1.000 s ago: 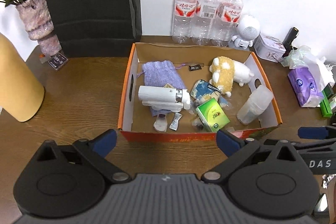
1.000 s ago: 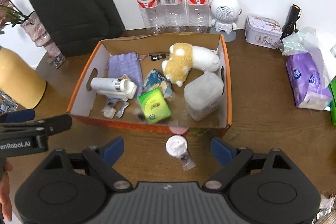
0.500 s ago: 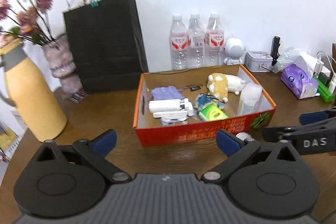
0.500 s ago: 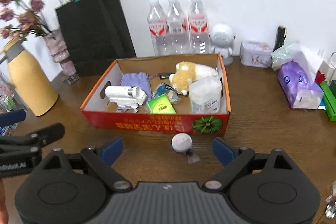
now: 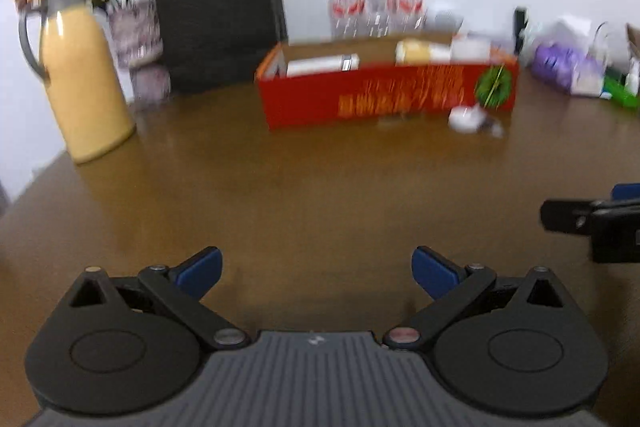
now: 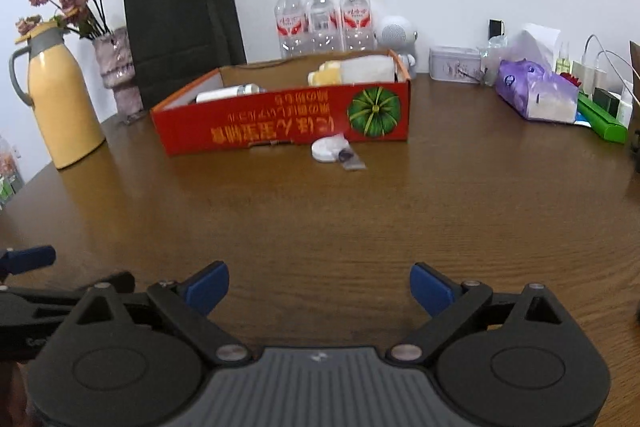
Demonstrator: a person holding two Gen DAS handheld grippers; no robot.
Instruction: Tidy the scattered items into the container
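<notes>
Left gripper [image 5: 316, 267] and right gripper [image 6: 319, 285] both gape empty, right's jaws just widening

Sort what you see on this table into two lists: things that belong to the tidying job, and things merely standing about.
Belongs to the job:
red cardboard box
small white round item in a clear packet, outside the box

Just standing about:
yellow flask
black paper bag
three water bottles
purple tissue pack
vase of flowers

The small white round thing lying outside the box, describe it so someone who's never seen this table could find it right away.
Find the red cardboard box on the wooden table. Before its front wall, below the green pumpkin picture, lies the white disc, the only loose item there.
</notes>
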